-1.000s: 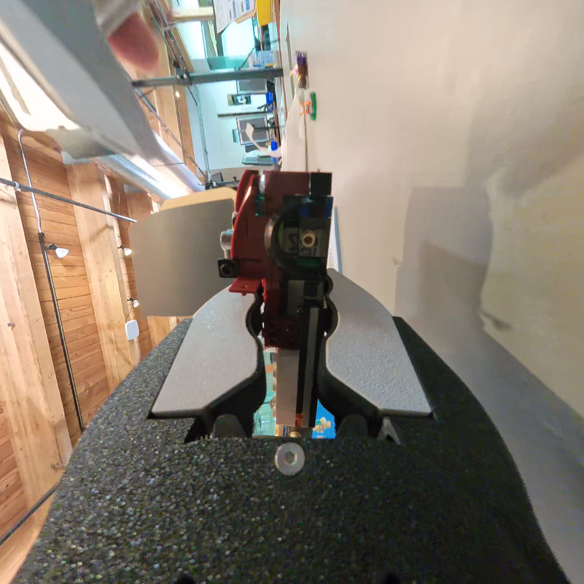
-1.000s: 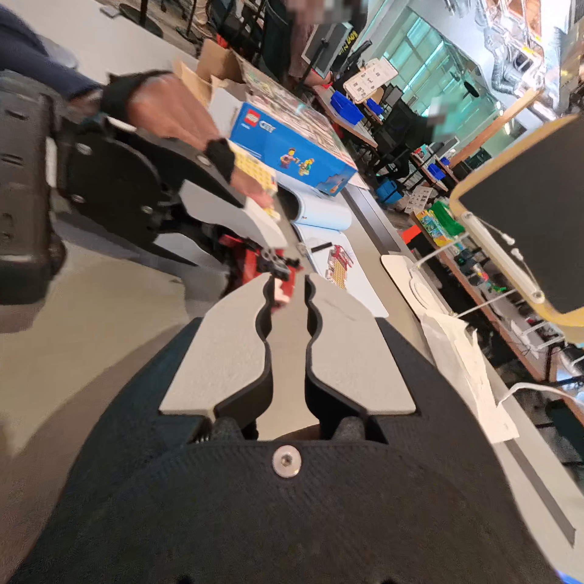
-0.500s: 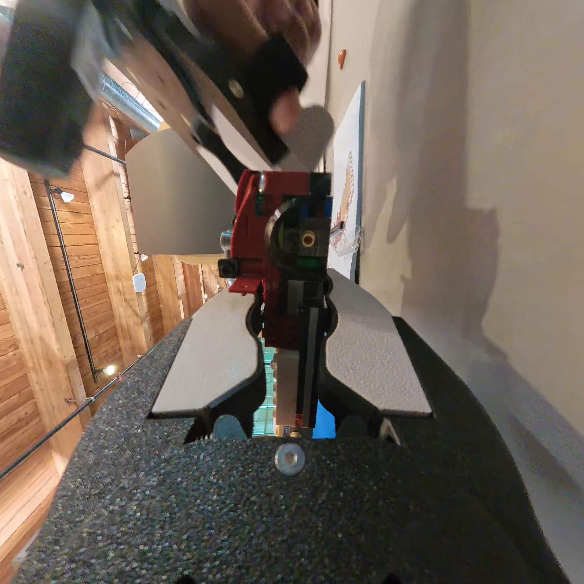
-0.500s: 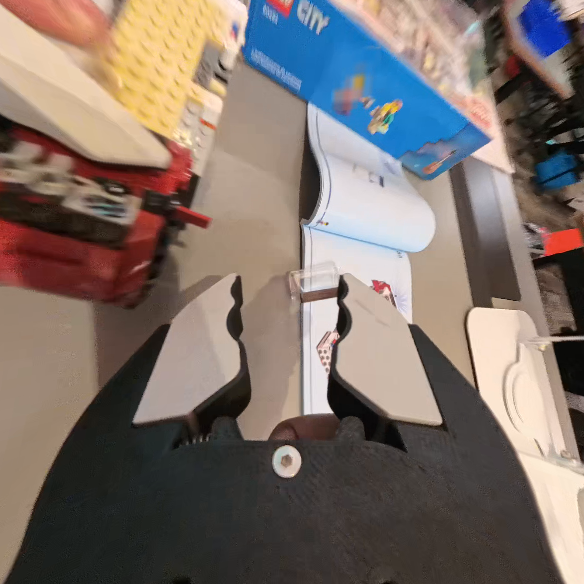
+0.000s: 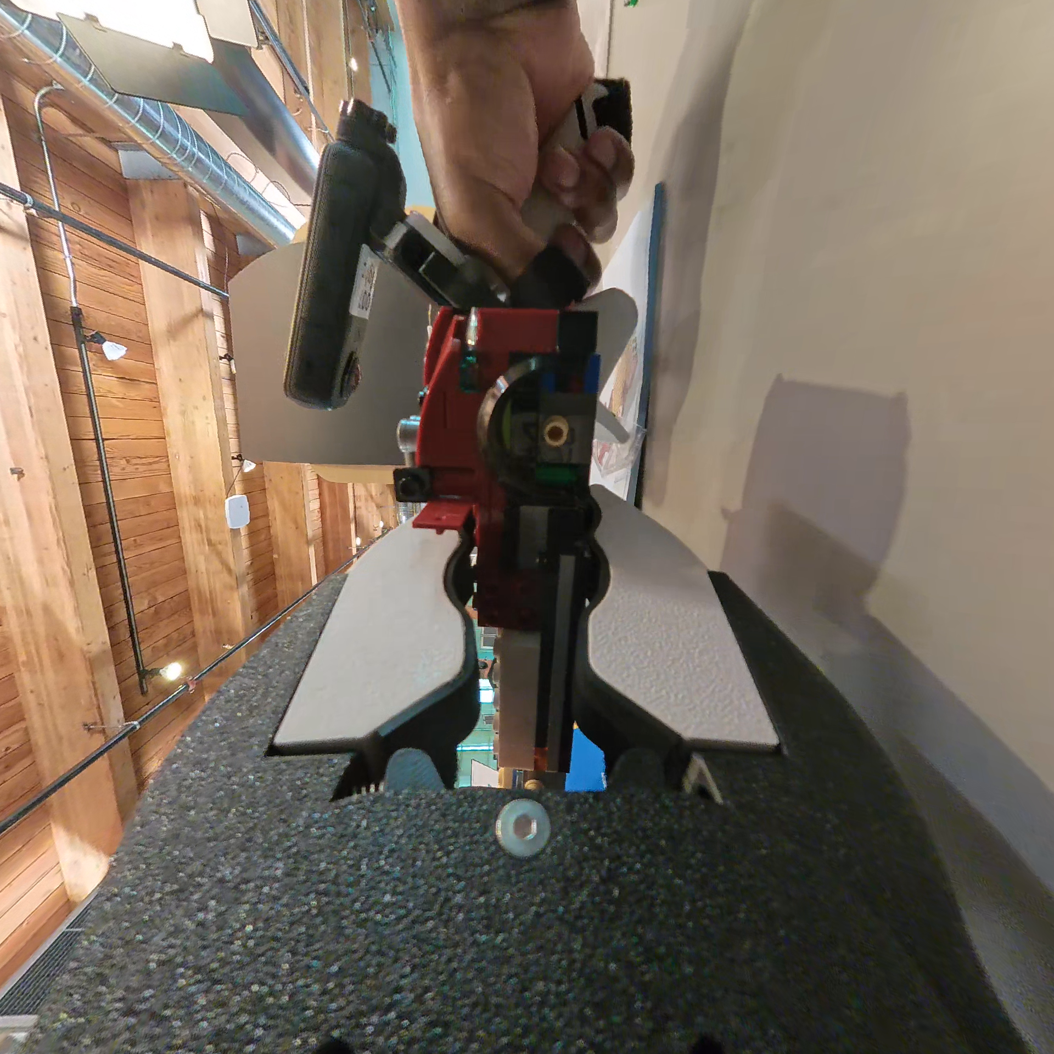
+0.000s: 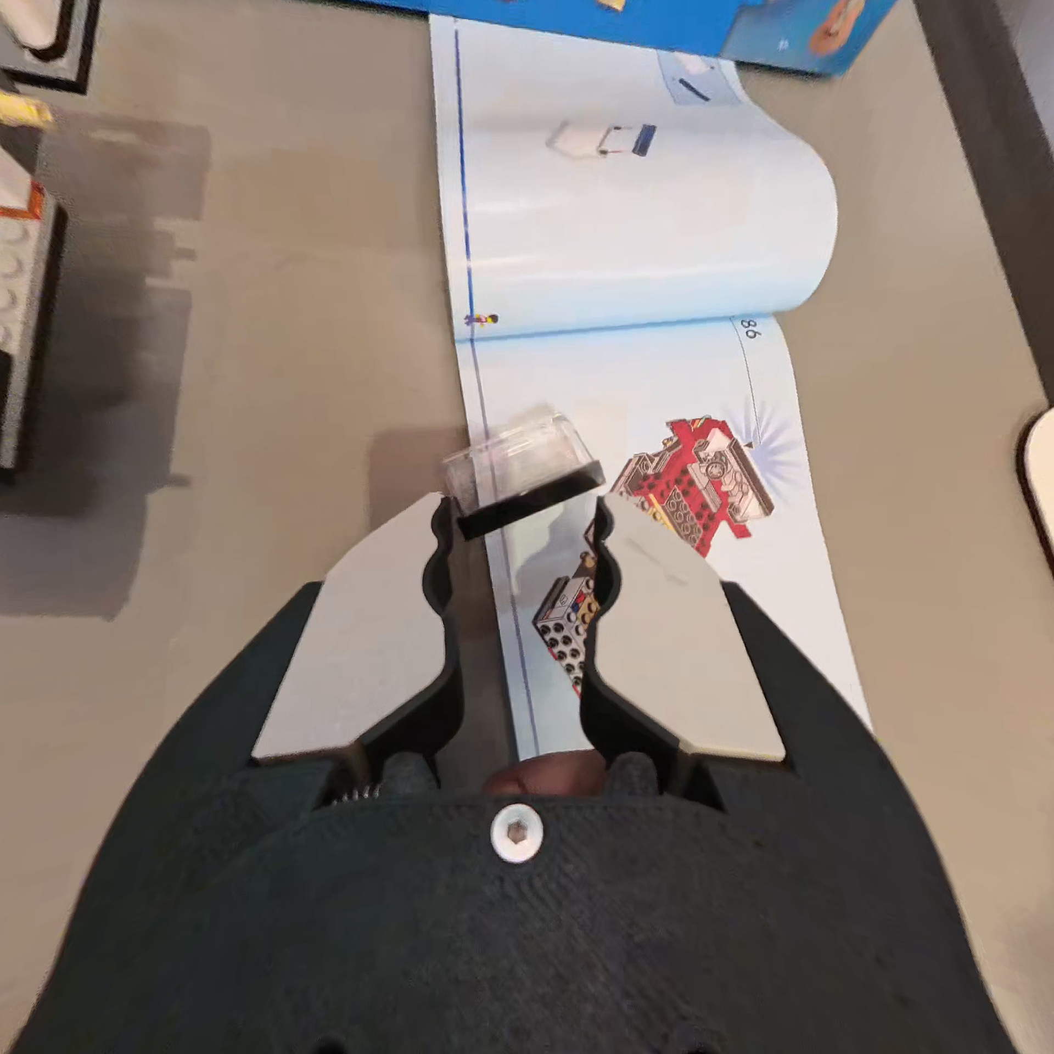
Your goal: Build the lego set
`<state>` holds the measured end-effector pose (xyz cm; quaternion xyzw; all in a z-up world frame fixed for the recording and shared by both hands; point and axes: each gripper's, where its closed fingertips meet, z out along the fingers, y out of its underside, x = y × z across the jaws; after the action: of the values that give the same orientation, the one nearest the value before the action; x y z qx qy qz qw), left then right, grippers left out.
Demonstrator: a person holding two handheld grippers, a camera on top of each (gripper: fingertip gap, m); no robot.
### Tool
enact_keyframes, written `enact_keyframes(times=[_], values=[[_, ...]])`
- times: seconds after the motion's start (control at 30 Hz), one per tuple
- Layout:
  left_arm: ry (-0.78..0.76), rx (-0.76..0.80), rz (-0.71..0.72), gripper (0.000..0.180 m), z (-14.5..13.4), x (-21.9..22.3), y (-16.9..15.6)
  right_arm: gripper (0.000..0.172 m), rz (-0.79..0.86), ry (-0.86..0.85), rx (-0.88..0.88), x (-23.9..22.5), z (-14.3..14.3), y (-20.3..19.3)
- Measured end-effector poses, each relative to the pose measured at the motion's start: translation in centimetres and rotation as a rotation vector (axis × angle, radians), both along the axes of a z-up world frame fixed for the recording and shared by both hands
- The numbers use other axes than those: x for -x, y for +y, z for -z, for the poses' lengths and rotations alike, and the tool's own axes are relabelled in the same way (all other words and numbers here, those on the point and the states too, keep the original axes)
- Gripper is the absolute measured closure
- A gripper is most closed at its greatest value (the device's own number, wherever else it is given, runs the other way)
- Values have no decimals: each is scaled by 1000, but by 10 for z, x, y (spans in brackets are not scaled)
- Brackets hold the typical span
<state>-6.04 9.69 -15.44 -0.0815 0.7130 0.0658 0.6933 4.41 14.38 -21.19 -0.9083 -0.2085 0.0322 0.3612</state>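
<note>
Left gripper (image 5: 533,547) is clamped on a red and black brick-built model (image 5: 513,433), both pads pressed on its lower black and dark red section at frame centre; the model sticks up past the fingertips. Above it, upper centre of the left wrist view, a hand (image 5: 502,142) holds the other gripper body, pointed toward the worktop (image 5: 912,285), which fills the right of the frame. Right gripper (image 6: 522,507) is partly open, jaws at a middling spread around a clear piece with a black base (image 6: 522,473); left fingertip looks to touch the black base, right pad stands apart from it, so it is not gripped. The piece lies tilted on the left edge of an open instruction booklet (image 6: 627,228), centre frame. Blue box (image 6: 741,34) at top edge, grey worktop (image 6: 285,285) around.
</note>
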Motion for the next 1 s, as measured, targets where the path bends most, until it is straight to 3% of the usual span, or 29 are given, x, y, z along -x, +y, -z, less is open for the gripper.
enact_keyframes(times=[0.27, 0.33, 0.43, 0.67, 0.83, 1.0], values=[[3, 3, 6, 145, 1, 1, -2, 133, 288, 312, 97, -5, -1, 2], [1, 0, 12, 145, 1, 1, -4, 135, 310, 343, 103, -4, 2, 6], [0, 4, 19, 145, 1, 1, -5, 155, 268, 362, 95, 2, 0, 9], [-10, 27, 65, 145, -1, 3, -10, 164, -21, 268, 87, 23, -22, -30], [4, 22, 130, 145, 4, 5, -21, 164, -387, 102, 108, 46, -38, -107], [33, -7, 220, 145, 13, 7, -39, 164, -716, 33, 225, 87, -18, -180]])
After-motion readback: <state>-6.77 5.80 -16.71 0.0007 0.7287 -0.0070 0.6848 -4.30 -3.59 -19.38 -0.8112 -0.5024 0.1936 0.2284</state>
